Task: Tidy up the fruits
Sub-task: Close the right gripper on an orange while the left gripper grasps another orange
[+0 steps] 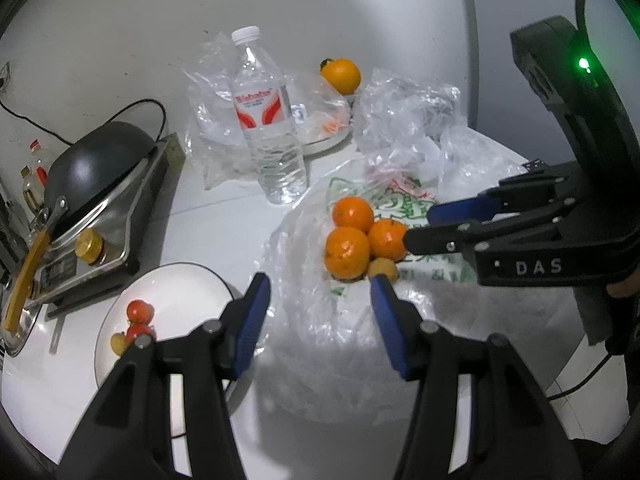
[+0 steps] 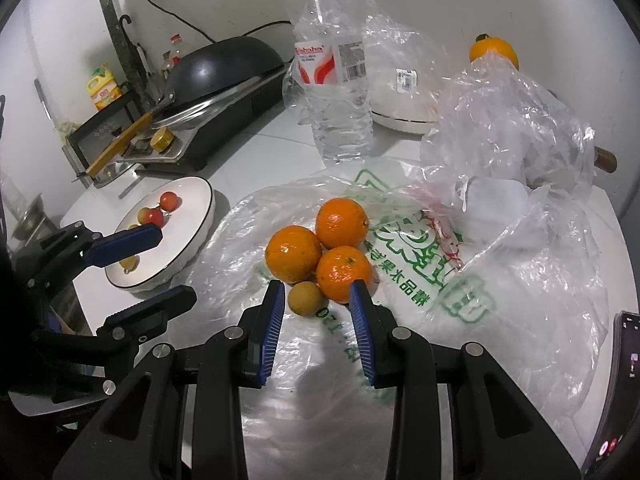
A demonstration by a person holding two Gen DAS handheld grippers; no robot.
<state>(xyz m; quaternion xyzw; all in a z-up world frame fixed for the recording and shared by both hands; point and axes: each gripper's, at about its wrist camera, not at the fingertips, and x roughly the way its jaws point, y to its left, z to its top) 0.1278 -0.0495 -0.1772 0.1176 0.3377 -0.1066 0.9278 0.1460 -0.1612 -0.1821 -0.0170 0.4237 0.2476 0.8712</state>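
Observation:
Three oranges (image 2: 294, 248) (image 1: 347, 254) lie bunched on a flat clear bag with green print (image 2: 420, 280), with a small yellow-brown fruit (image 2: 306, 298) (image 1: 383, 269) at their near side. My right gripper (image 2: 317, 286) (image 1: 418, 224) is open, its blue pads on either side of the small fruit but not pressing it. My left gripper (image 1: 320, 278) (image 2: 174, 264) is open and empty, between the oranges and a white plate (image 1: 180, 276) (image 2: 188, 208). That plate holds small red fruits (image 1: 140, 312) (image 2: 169, 201) and yellow ones. A fourth orange (image 1: 341, 74) (image 2: 494, 50) sits at the back.
A water bottle (image 1: 268, 120) (image 2: 336, 80) stands behind the oranges. Crumpled clear bags (image 1: 408, 120) (image 2: 508, 120) pile up at the back right. A dark wok (image 1: 96, 160) (image 2: 224, 64) rests on a gas stove at the left. A phone (image 2: 616, 380) lies at the right edge.

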